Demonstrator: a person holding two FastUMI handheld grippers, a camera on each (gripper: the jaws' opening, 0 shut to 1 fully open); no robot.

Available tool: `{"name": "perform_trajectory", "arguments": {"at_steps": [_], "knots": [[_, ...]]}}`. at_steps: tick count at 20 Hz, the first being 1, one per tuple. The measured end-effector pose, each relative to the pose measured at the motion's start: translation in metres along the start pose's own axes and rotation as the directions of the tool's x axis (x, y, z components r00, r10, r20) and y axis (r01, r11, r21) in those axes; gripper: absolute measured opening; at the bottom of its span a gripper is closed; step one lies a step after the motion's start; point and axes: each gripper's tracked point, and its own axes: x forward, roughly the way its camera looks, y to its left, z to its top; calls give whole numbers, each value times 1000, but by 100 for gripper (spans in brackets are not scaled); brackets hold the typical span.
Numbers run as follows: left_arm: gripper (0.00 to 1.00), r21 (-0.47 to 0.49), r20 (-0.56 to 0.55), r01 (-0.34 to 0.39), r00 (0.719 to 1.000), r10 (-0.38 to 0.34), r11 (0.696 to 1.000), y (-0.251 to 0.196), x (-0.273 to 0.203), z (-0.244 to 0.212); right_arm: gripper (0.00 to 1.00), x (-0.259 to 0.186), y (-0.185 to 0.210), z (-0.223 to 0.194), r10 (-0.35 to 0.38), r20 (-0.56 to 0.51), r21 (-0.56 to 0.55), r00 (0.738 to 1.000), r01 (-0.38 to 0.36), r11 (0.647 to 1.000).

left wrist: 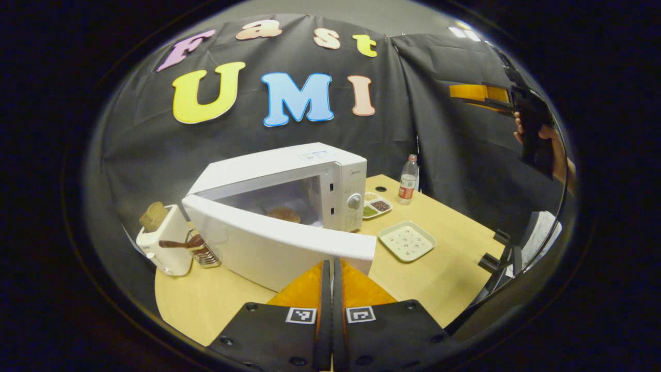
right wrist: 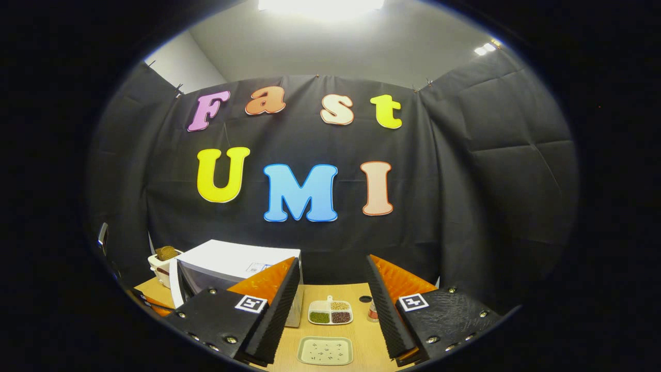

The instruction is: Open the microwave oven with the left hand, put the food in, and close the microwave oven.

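The white microwave (left wrist: 289,175) stands on the wooden table with its door (left wrist: 268,243) swung partly open toward me. A round brown bun (left wrist: 283,214) lies inside it. My left gripper (left wrist: 330,262) is shut with nothing between its fingers, its tips right at the lower free edge of the door. My right gripper (left wrist: 483,94) is held high at the far right by a hand (left wrist: 542,135). In the right gripper view that gripper (right wrist: 333,259) stands open and empty, well above the table, with the microwave (right wrist: 232,263) at lower left.
A toaster (left wrist: 162,243) with bread in it and a small rack (left wrist: 204,253) sit left of the microwave. Right of it are a divided dish of grains (left wrist: 376,205), a pale green plate (left wrist: 407,241) and a bottle (left wrist: 408,179). The table's (left wrist: 449,274) edge runs close on the right.
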Motion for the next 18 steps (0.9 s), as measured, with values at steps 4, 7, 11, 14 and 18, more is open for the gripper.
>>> {"name": "perform_trajectory", "arguments": {"at_steps": [4, 7, 11, 14, 18], "knots": [[7, 1, 14, -6, 1000, 6, 1000, -5, 28, 17, 78, 7, -17, -6, -15, -8, -4, 1000, 15, 1000], [7, 3, 12, -8, 1000, 8, 1000, -5, 51, 24, 78, 11, -27, -9, -21, -8, -37, 1000, 21, 999], [7, 30, 12, -2, 1000, 1, 1000, -8, 76, 36, 77, 15, -37, -8, -26, -6, -58, 1000, 25, 998], [7, 27, 16, -27, 1000, 26, 999, -5, 95, 46, 77, 19, -39, -11, -19, -16, -45, 1000, 18, 999], [7, 19, 0, -75, 997, 75, 997, -3, 116, 50, 77, 24, -36, -20, 6, -40, -50, 999, -8, 999]]}}
